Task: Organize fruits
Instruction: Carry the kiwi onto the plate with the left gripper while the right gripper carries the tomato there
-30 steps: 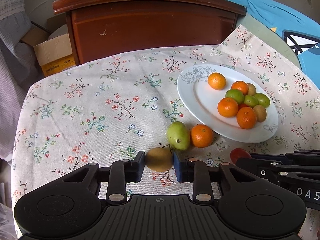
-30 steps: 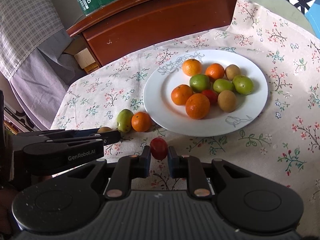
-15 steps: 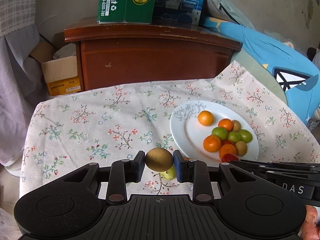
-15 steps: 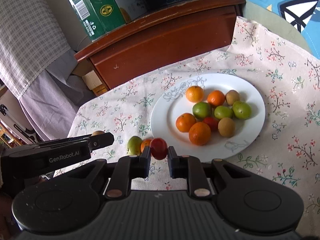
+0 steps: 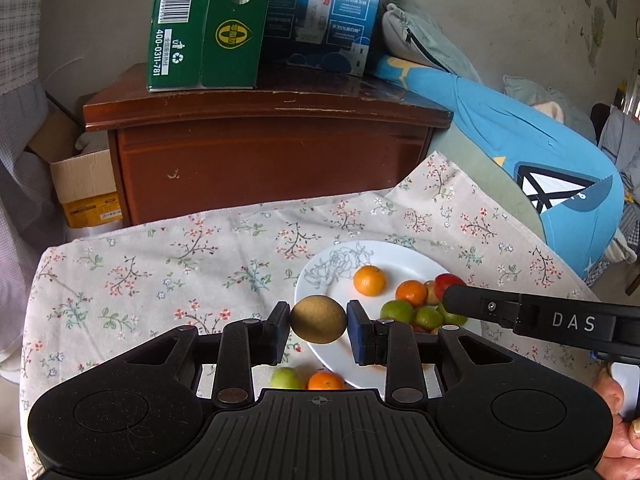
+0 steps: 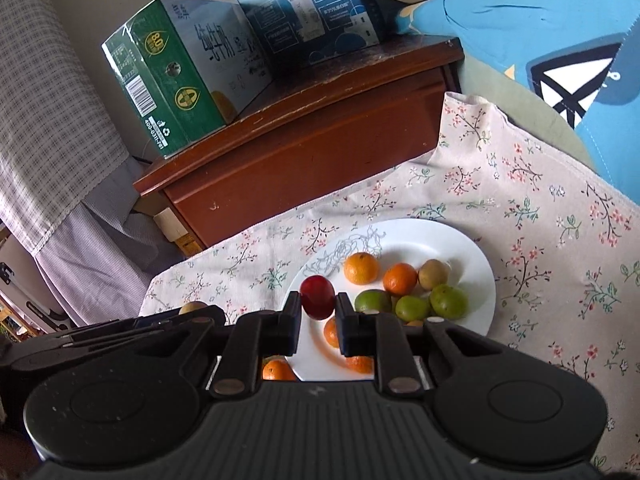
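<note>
A floral tablecloth [image 5: 168,264] covers the surface, and a dark wooden cabinet [image 5: 264,152] stands behind it. Nearest the left wrist camera, the left gripper [image 5: 318,330] is clamped on a brown kiwi-like fruit [image 5: 318,319], held in the air over the near rim of the white plate [image 5: 340,280]. Below it, a green fruit [image 5: 285,379] and an orange tangerine [image 5: 325,381] lie on the cloth just beside the plate's edge, partly hidden by the gripper body. In the right wrist view, the right gripper [image 6: 318,314] is closed on a small red fruit [image 6: 317,297], also lifted above the plate's near side; its body hides part of the plate. On the plate lie tangerines [image 6: 361,267], green fruits [image 6: 448,301] and a brown fruit [image 6: 433,274], clustered together. Farther back, a green carton [image 5: 200,28] and a blue carton [image 5: 324,16] stand on the cabinet, and a blue cushion [image 5: 528,160] lies to the right.
</note>
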The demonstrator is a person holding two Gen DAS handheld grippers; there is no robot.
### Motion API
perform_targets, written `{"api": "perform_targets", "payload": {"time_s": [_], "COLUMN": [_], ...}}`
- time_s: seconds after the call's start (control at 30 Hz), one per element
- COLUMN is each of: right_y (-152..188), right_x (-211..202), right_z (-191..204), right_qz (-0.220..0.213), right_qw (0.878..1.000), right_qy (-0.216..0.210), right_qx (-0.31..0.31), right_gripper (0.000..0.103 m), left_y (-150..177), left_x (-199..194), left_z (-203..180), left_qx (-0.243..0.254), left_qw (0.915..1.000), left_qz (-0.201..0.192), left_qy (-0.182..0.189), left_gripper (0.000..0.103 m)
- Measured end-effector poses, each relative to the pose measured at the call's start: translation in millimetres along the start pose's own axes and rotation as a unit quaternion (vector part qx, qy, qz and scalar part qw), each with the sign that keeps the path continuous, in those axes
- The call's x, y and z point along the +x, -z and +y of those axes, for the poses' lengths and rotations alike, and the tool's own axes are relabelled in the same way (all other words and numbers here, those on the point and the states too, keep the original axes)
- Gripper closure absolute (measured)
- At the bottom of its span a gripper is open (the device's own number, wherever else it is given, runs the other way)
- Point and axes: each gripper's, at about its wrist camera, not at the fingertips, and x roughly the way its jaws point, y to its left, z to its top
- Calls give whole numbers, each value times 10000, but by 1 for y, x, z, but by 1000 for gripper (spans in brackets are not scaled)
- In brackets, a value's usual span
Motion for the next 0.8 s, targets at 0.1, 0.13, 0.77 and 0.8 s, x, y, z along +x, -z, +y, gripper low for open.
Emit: {"api": "perform_targets", "payload": {"time_s": [0.1,0.13,0.77,0.8], "right_y": [-6,-8,-15,-14], "right_x": [4,6,64,66], "right_z": [-1,-3,-18,-18], "right_qz": [-61,-66,522,541], "right_qw": [10000,10000,9984,9983], "right_qy": [7,-4,-189,-175], "right_qx": [-66,-66,121,111], "right_gripper": [85,85,85,85], "left_y": [-6,-8,3,3], "left_x": [7,10,60,63], "left_z": [-1,-1,-13,-13], "left_qx": [17,13,60,55], "left_qw": [10000,10000,9993,9992], "left_qz": [-25,-23,367,390], "left_qy": [-3,1,76,86], "left_gripper": [75,75,75,75]}}
